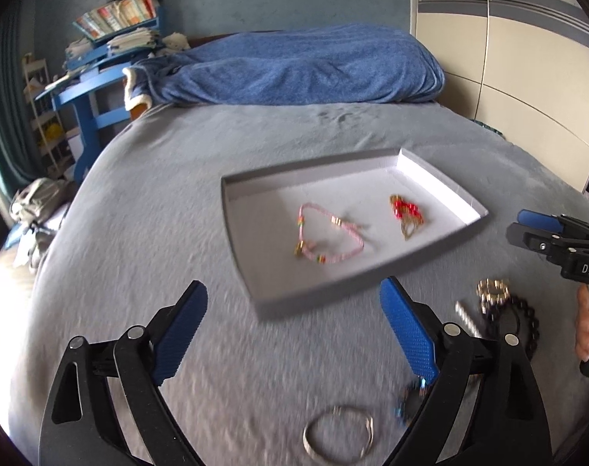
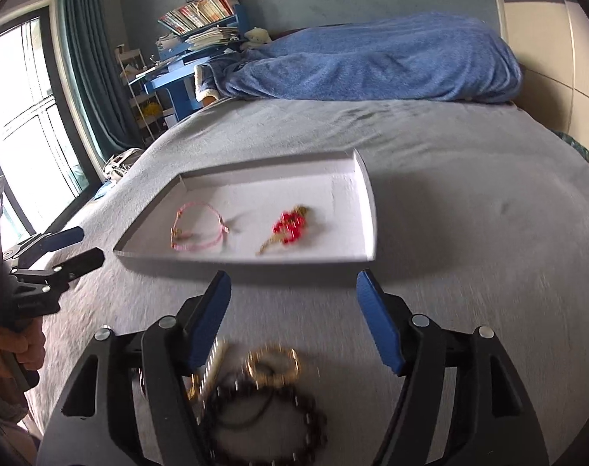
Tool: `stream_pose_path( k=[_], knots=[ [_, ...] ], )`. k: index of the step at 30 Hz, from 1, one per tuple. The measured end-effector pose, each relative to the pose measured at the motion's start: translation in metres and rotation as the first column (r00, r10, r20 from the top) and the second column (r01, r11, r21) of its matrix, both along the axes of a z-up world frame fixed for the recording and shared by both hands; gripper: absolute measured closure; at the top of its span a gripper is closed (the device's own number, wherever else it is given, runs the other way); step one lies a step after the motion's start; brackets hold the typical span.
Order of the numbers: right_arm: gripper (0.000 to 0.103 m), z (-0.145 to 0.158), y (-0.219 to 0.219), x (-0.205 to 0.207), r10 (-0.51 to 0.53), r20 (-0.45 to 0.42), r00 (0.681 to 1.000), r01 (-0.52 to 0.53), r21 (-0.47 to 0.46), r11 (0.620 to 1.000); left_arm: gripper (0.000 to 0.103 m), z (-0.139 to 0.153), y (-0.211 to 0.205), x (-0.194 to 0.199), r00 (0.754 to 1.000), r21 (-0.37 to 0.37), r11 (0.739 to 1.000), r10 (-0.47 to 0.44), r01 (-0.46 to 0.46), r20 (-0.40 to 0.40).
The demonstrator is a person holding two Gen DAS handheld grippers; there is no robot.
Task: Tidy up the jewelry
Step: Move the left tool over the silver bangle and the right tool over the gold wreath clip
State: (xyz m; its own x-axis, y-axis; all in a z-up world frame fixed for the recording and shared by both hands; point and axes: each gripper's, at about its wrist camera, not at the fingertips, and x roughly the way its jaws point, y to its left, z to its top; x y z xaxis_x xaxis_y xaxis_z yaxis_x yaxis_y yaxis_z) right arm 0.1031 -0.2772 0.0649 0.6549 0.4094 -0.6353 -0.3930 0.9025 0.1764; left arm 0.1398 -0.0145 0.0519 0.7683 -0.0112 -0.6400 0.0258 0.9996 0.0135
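Observation:
A shallow white tray (image 1: pixel 255 272) (image 2: pixel 368 209) lies on the grey bed and holds a pink cord bracelet (image 1: pixel 325 235) (image 2: pixel 199 231) and a red-and-gold piece (image 1: pixel 405 213) (image 2: pixel 288 227). My left gripper (image 1: pixel 294 322) is open and empty just short of the tray's near edge; a silver bangle (image 1: pixel 339 435) lies below it. My right gripper (image 2: pixel 294 308) is open and empty over a gold ring bracelet (image 2: pixel 273 363), a dark bead bracelet (image 2: pixel 294 419) and a pale bar piece (image 2: pixel 213 365). Those pieces also show in the left wrist view (image 1: pixel 492 291).
A blue blanket (image 1: pixel 306 66) (image 2: pixel 376 58) is heaped at the bed's far end. A blue desk with books (image 1: pixel 100 58) stands left of the bed, a window (image 2: pixel 19 116) beyond it. A wardrobe (image 1: pixel 527 58) is on the right. A small blue item (image 1: pixel 411 396) lies by my left gripper's right finger.

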Motion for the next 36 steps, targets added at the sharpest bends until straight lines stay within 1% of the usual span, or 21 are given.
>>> stream_pose_path(
  k=[3, 6, 11, 14, 17, 21, 24, 27, 32, 36],
  knots=[
    [0.034, -0.007, -0.009, -0.017, -0.007, -0.008, 1.0, 0.007, -0.009, 1.0, 0.013, -0.005, 0.006, -0.017, 1.0, -0.016, 1.0, 0.019, -0.019, -0.006],
    [0.033, -0.014, -0.016, -0.029, -0.016, -0.018, 1.0, 0.015, -0.015, 1.0, 0.013, -0.008, 0.01, -0.029, 0.999, -0.011, 0.999, 0.034, -0.034, -0.011],
    [0.031, -0.021, -0.024, -0.04, -0.037, -0.028, 0.999, 0.037, -0.006, 0.999, 0.013, -0.014, 0.018, -0.047, 0.999, -0.024, 0.999, 0.048, -0.048, -0.023],
    [0.03, -0.027, -0.03, -0.045, -0.055, -0.038, 0.998, 0.055, 0.007, 0.998, 0.013, -0.018, 0.019, -0.054, 0.999, -0.031, 0.999, 0.037, -0.038, -0.031],
    [0.03, -0.033, -0.032, -0.048, -0.069, -0.042, 0.997, 0.07, 0.005, 0.998, 0.013, -0.023, 0.014, -0.059, 0.999, -0.015, 1.0, 0.016, -0.016, -0.038],
    [0.03, -0.035, -0.033, -0.051, -0.087, -0.033, 0.996, 0.087, 0.002, 0.996, 0.013, -0.034, 0.01, -0.064, 0.998, -0.031, 1.0, -0.005, 0.003, -0.059],
    [0.03, -0.035, -0.033, -0.052, -0.095, -0.026, 0.995, 0.095, -0.004, 0.995, 0.013, -0.04, 0.002, -0.065, 0.997, -0.021, 0.999, -0.03, 0.029, -0.066],
    [0.03, -0.036, -0.031, -0.054, -0.09, -0.026, 0.996, 0.09, -0.014, 0.996, 0.013, -0.048, -0.006, -0.063, 0.995, 0.005, 0.999, -0.049, 0.049, -0.082],
    [0.03, -0.037, -0.02, -0.059, -0.058, -0.015, 0.998, 0.057, -0.057, 0.997, 0.013, -0.054, -0.014, -0.06, 0.993, 0.038, 0.997, -0.057, 0.062, -0.105],
    [0.03, -0.037, -0.011, -0.061, -0.03, -0.007, 1.0, 0.029, -0.093, 0.995, 0.013, -0.057, -0.015, -0.057, 0.991, 0.057, 0.997, -0.046, 0.053, -0.126]
  ],
)
